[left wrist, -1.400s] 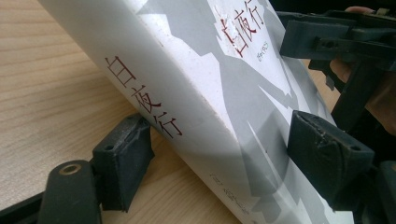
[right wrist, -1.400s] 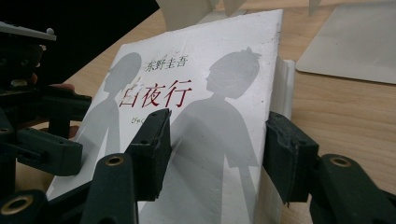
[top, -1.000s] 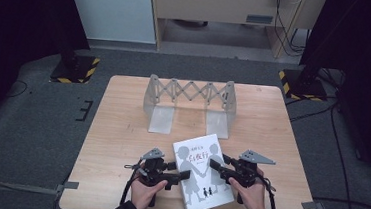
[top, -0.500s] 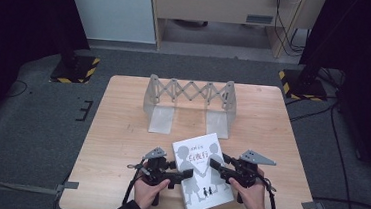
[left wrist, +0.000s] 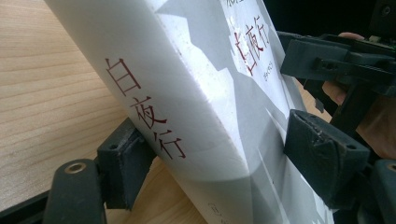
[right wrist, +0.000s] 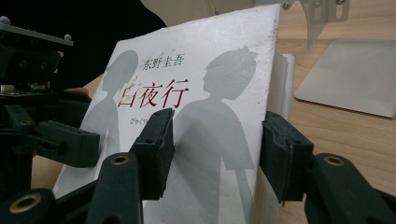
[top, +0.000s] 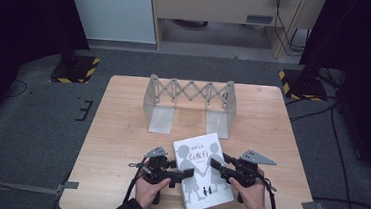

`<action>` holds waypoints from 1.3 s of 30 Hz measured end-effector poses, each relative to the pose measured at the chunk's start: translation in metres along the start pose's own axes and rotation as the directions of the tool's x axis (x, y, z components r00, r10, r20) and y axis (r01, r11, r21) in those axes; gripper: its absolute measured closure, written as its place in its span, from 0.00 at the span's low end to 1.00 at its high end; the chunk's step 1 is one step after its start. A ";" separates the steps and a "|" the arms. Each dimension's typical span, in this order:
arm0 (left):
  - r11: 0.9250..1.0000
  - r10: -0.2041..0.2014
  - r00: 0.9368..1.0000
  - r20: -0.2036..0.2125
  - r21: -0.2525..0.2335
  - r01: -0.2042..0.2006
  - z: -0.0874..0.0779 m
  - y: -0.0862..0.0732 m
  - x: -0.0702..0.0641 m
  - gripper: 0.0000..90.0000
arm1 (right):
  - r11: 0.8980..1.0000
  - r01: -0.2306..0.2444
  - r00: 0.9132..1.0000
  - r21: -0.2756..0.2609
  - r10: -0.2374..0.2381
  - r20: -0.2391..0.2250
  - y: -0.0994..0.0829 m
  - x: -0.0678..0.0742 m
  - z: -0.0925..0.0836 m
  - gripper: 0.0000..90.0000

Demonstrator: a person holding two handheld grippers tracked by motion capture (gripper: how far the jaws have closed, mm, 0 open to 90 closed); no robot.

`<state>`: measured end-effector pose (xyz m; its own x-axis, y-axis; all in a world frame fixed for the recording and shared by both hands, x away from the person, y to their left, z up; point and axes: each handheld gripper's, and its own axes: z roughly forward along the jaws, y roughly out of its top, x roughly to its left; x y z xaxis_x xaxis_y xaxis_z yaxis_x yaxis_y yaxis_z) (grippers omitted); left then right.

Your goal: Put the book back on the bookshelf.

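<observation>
A white book (top: pixel 202 173) with grey silhouettes and a red title lies near the table's front edge, between both grippers. My left gripper (top: pixel 188 174) reaches in at its spine side. In the left gripper view the spine (left wrist: pixel 187 93) sits between the jaws of the left gripper (left wrist: pixel 210 158). Those jaws have just been opening, and the pad over the cover (left wrist: pixel 322 158) looks barely off it. My right gripper (top: pixel 216 164) holds the opposite edge. In the right gripper view the right gripper (right wrist: pixel 215 154) has one pad on the front cover (right wrist: pixel 210 84) and the other behind the pages, lifting that edge.
A grey metal expanding book rack (top: pixel 188 102) stands at the middle back of the wooden table (top: pixel 121 129), and its flat foot plate (right wrist: pixel 350 79) lies just beyond the book. Dark floor, black stands and a cabinet surround the table.
</observation>
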<state>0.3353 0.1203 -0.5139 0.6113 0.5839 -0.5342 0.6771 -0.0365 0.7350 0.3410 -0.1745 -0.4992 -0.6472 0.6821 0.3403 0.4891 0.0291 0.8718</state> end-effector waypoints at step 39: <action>0.996 0.009 0.998 0.057 -0.088 -0.004 0.004 0.006 -0.004 0.32 | 0.998 -0.022 1.000 -0.064 0.021 -0.022 0.005 -0.001 -0.006 0.58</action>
<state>0.3386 0.1144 -0.5090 0.6397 0.5366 -0.5503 0.6360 0.0323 0.7710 0.3408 -0.1797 -0.4934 -0.6493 0.6667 0.3659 0.4649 -0.0328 0.8848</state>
